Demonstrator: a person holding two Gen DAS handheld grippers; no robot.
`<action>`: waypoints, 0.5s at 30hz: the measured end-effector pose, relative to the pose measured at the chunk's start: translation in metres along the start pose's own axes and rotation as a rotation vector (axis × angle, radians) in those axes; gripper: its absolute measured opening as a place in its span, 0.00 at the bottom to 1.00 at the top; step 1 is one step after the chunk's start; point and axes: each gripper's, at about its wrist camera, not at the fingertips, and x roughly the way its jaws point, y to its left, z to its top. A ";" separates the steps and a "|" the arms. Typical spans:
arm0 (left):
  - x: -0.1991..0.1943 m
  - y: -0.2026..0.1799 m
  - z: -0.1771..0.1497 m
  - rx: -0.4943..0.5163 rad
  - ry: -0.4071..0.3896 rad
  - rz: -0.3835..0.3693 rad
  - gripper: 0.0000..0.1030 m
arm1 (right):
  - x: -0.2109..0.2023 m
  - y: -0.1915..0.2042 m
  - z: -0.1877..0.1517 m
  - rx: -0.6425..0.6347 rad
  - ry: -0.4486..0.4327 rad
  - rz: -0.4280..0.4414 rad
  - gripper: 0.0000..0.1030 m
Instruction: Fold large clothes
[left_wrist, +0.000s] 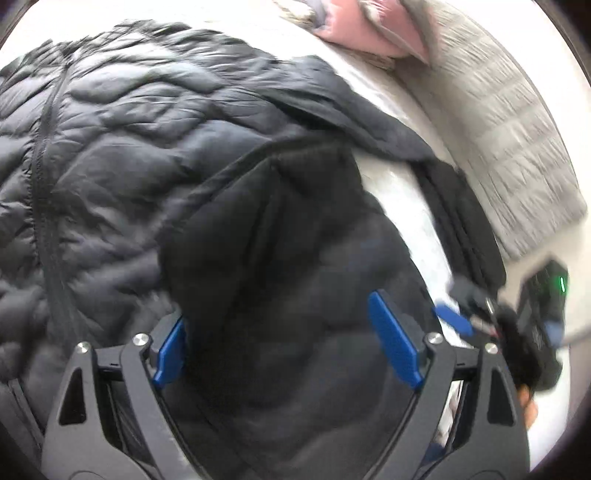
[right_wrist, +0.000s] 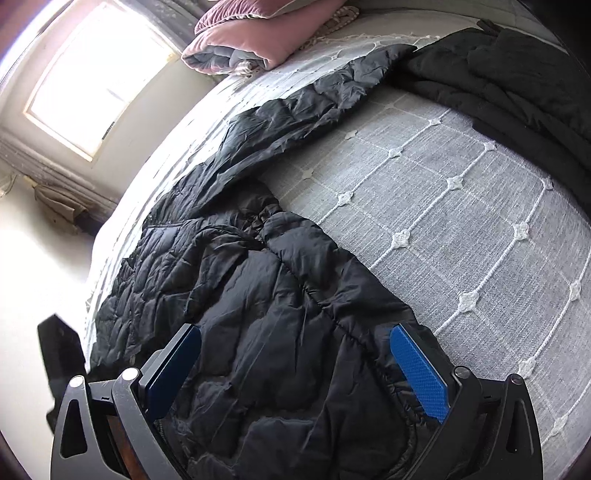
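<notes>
A black quilted puffer jacket (left_wrist: 122, 147) lies spread on a grey bed cover (right_wrist: 461, 229). In the left wrist view, my left gripper (left_wrist: 280, 339) is open right above a dark folded part of the jacket, the blue pads (left_wrist: 395, 339) wide apart and holding nothing. The view is blurred. In the right wrist view the jacket (right_wrist: 266, 302) lies with one sleeve (right_wrist: 295, 114) stretched toward the far end. My right gripper (right_wrist: 295, 369) is open just above the jacket's near part, its jaws straddling a seam. The right gripper also shows in the left wrist view (left_wrist: 458, 317).
A pink folded blanket (right_wrist: 251, 40) lies at the bed's far end. Another dark garment (right_wrist: 517, 85) lies at the far right of the bed. A bright window (right_wrist: 96, 77) is on the left wall, with floor beside the bed's left edge.
</notes>
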 end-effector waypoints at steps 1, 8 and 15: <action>-0.004 -0.008 -0.005 0.034 -0.007 0.006 0.87 | 0.000 0.000 0.000 0.001 -0.002 0.001 1.00; -0.034 -0.044 -0.054 0.144 0.007 -0.105 0.87 | -0.002 -0.009 0.004 0.036 0.003 0.010 1.00; -0.038 -0.048 -0.069 0.162 0.020 -0.043 0.87 | -0.014 -0.023 0.010 0.089 -0.043 -0.010 1.00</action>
